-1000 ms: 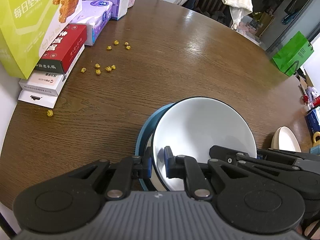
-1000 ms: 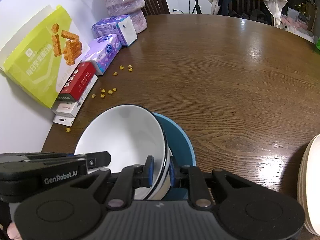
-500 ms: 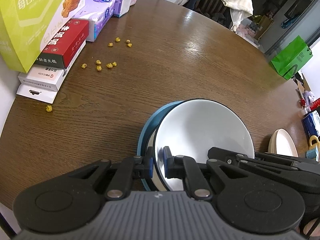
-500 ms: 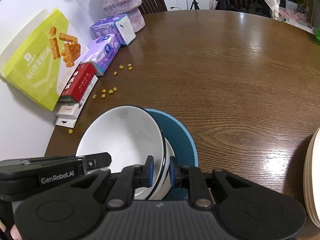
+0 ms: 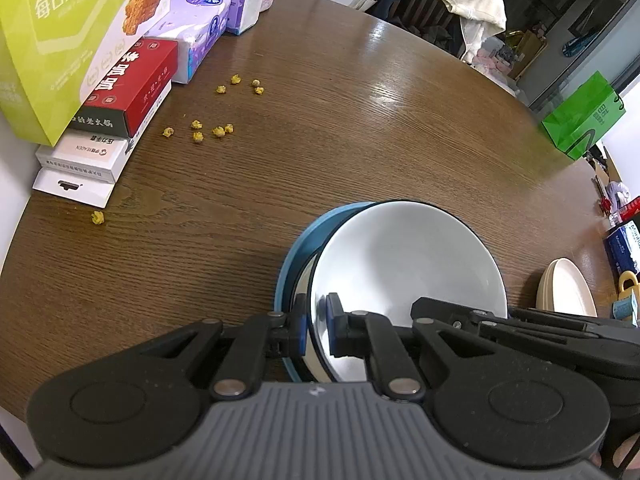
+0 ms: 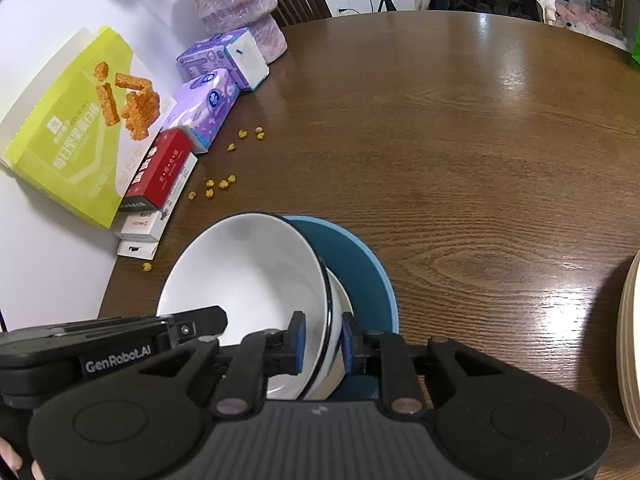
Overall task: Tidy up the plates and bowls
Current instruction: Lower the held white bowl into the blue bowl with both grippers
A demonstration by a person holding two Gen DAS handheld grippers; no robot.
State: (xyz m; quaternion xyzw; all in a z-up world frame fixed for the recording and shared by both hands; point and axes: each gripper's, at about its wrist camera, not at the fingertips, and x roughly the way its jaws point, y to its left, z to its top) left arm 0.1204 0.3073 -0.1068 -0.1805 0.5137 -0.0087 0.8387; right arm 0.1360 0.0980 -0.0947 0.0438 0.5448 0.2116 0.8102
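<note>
Both grippers (left [image 5: 316, 320], right [image 6: 322, 344]) angled steeply down onto white bowl [image 5: 404, 264]

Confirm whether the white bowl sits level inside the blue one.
No: the white bowl tilts, one rim raised above the blue bowl.

Black tongs [image 5: 316, 320], blue pads, ribbed grey housing, silver screws

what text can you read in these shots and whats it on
"GenRobot.AI": on the left tongs' body.
"每日坚果蛋白棒": on the green snack box.
Large gold characters on the red box: too stylised to read.
White boxes, purple tissue packs, green bag: print too small.
</note>
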